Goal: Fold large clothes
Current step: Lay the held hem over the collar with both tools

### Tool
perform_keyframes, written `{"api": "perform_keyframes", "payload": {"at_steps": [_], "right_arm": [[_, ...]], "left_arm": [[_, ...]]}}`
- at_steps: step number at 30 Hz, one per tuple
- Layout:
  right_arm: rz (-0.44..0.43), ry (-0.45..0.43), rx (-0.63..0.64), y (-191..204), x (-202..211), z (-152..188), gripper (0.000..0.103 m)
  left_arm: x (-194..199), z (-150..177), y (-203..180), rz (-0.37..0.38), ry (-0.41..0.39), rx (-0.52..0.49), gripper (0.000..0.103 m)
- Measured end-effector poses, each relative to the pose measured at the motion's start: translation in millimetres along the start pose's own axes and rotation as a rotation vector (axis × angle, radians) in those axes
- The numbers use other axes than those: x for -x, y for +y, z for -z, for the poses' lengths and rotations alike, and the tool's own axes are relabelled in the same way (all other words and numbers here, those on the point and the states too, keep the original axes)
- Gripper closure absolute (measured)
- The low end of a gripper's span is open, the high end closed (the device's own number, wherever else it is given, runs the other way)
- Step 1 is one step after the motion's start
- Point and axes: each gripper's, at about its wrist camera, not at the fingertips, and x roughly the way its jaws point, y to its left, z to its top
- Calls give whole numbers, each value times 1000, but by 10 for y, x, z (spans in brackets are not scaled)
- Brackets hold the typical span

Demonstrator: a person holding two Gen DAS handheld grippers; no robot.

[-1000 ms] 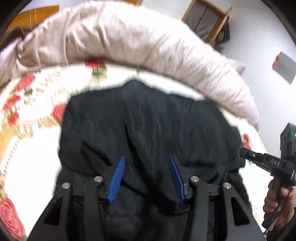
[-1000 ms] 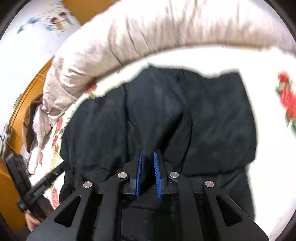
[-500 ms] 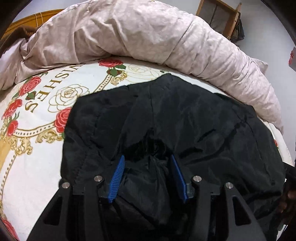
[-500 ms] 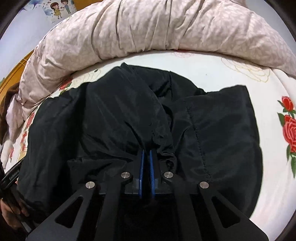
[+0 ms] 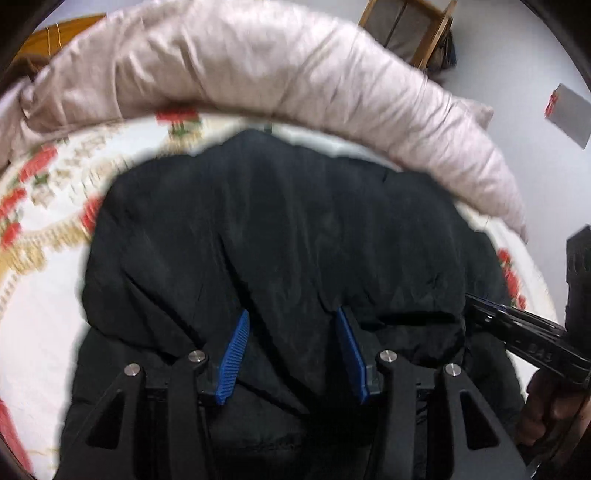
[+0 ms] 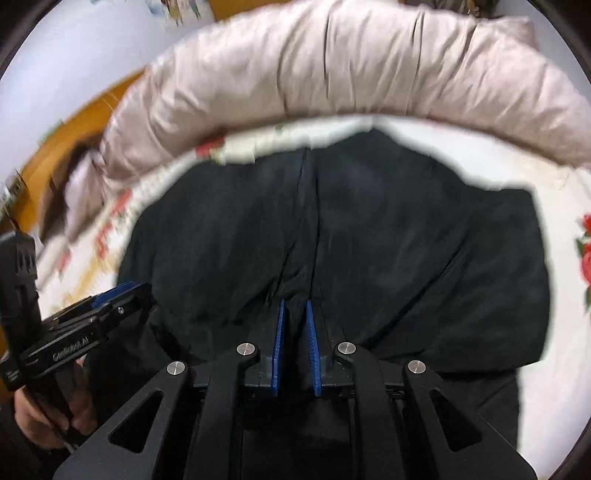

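1. Left wrist view: a white bedspread (image 5: pixel 48 295) printed with red roses and gold scrollwork covers the bed and shows along the left side and in a thin strip at the right edge.
2. A long roll of pale pink quilt (image 5: pixel 258 70) arcs across the top of the frame, just beyond the far edge of the black jacket (image 5: pixel 295 229), which fills the middle and bottom.
3. A wooden rack (image 5: pixel 410 26) stands against a white wall at upper right; a grey card (image 5: pixel 570 114) lies further right.
4. The left gripper (image 5: pixel 291 354) has its blue pads apart and closing, with a thick fold of jacket bunched between them; pad contact is not clear.
5. Open bedspread lies left of the jacket; little room is left between jacket and quilt.
6. The right gripper (image 5: pixel 517 332) enters from the right edge, above the jacket's right border, held by a hand (image 5: pixel 546 410).
7. Right wrist view: the same quilt (image 6: pixel 369 62) curves along the top, and orange wood (image 6: pixel 77 122) shows at upper left, blurred.
8. The jacket (image 6: pixel 369 240) spreads over the centre; bare bedspread (image 6: pixel 569 177) with a rose lies to its right.
9. The right gripper (image 6: pixel 294 347) has its pads almost together and parting slightly, pinching a thin ridge of jacket.
10. The left gripper (image 6: pixel 110 299) comes in from the left edge over the jacket's left border, with a hand (image 6: pixel 59 417) below it.
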Motion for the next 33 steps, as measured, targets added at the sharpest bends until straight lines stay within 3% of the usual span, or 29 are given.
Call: {"api": "perform_keyframes", "payload": {"at_steps": [4, 6, 10, 13, 16, 33], "right_arm": [[-22, 6, -42, -174, -129, -4, 93], [-20, 30, -24, -131, 23, -8, 93], [-32, -32, 19, -53, 370, 77, 91], [-33, 29, 7, -107, 190, 233, 91], [-4, 62, 31, -120, -63, 331, 91], [13, 23, 29, -101, -191, 470, 92]], "left_arm": [[-101, 30, -51, -24, 2, -33, 51], [-42, -20, -65, -25, 26, -32, 51], [195, 43, -82, 2, -6, -43, 52], [61, 198, -50, 5, 34, -20, 52], [-52, 294, -57, -16, 21, -22, 50], [-259, 312, -196, -103, -9, -58, 48]]}}
